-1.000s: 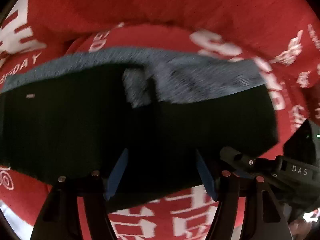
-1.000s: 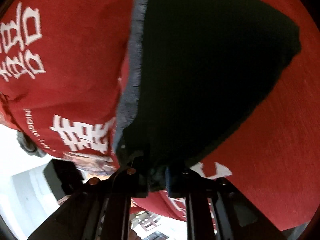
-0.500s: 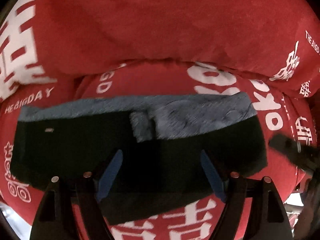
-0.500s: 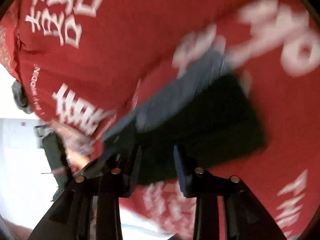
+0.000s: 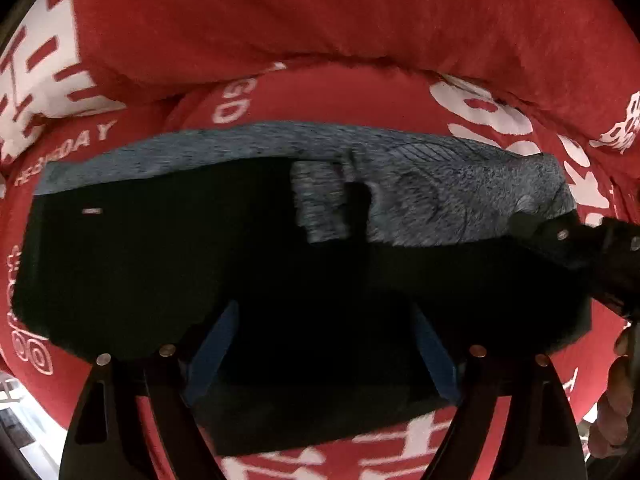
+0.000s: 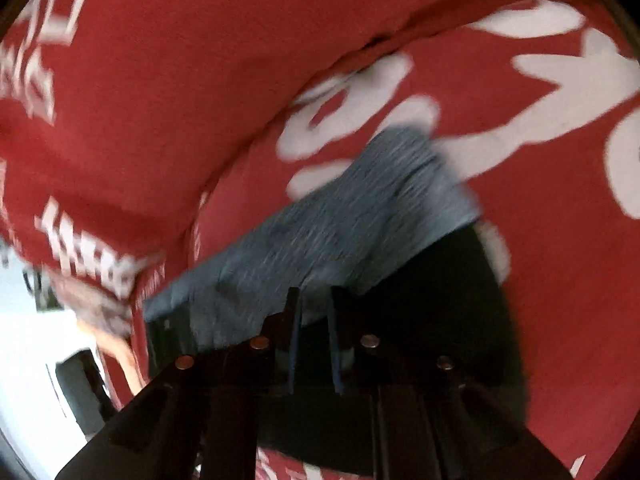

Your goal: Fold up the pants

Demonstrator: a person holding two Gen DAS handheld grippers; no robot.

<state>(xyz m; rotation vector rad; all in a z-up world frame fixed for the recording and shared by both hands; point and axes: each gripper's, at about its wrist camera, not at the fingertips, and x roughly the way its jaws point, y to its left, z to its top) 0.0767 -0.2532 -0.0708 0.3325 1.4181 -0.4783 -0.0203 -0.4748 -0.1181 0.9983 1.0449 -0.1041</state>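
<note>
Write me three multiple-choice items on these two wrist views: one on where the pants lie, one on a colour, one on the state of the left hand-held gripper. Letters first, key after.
1. Where do the black pants lie?
A. on a red cloth with white print
B. on a bare wooden floor
C. in a basket

2. What colour is the band along the far edge of the pants?
A. yellow
B. grey
C. green

3. How does the left hand-held gripper stand?
A. shut on the cloth
B. out of view
C. open, fingers apart over the pants

Key:
1 A, the red cloth with white characters shows around the pants in both views.
2 B, the grey band runs along their far edge.
3 C, the blue-padded fingers stand wide apart with dark fabric showing between them.
</note>
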